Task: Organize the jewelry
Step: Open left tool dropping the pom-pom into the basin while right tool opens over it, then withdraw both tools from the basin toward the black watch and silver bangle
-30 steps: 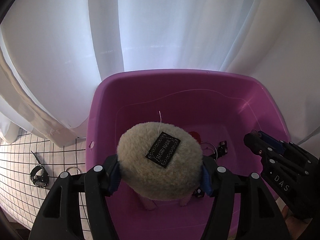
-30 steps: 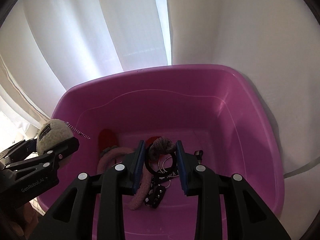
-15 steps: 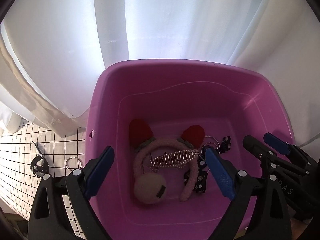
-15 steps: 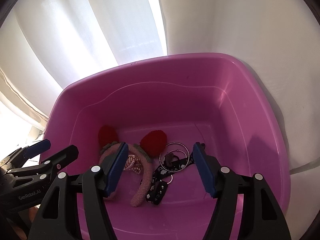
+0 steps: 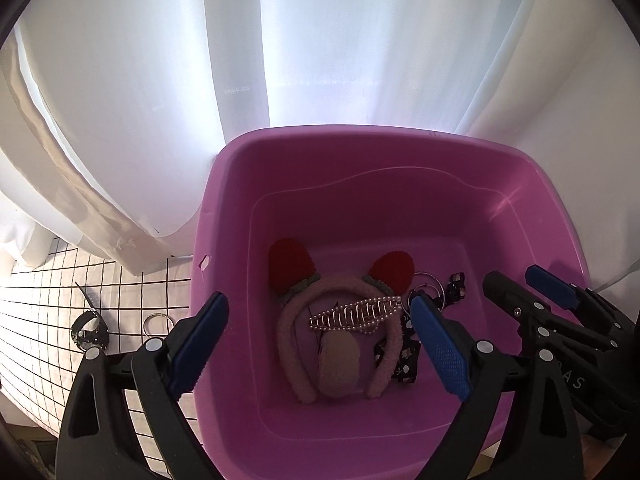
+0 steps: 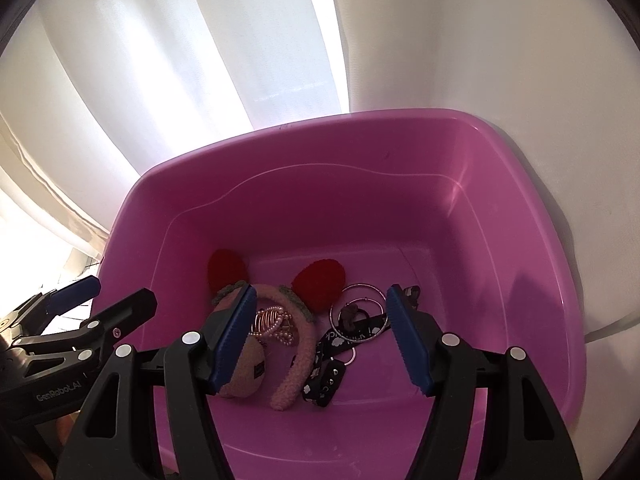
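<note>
A purple tub (image 5: 224, 216) (image 6: 520, 184) holds a pink fluffy headband with red ears (image 5: 288, 320) (image 6: 304, 344), a pearl hair clip (image 5: 356, 314) (image 6: 272, 322), a beige pompom (image 5: 340, 364) (image 6: 244, 372), metal hoops (image 5: 428, 284) (image 6: 362, 308) and a black patterned strap (image 5: 408, 356) (image 6: 324, 376). My left gripper (image 5: 320, 344) is open and empty above the tub's near side. My right gripper (image 6: 320, 340) is open and empty above the tub too. Each gripper shows at the edge of the other's view.
White curtains (image 5: 280, 60) hang right behind the tub. Left of the tub, a gridded white cloth (image 5: 48, 312) carries a black studded bracelet (image 5: 90, 330) and a thin ring (image 5: 158, 320).
My left gripper opened and the beige pompom dropped into the tub. My right gripper opened and let go of a dark hair tie into the tub. Both pulled back slightly.
</note>
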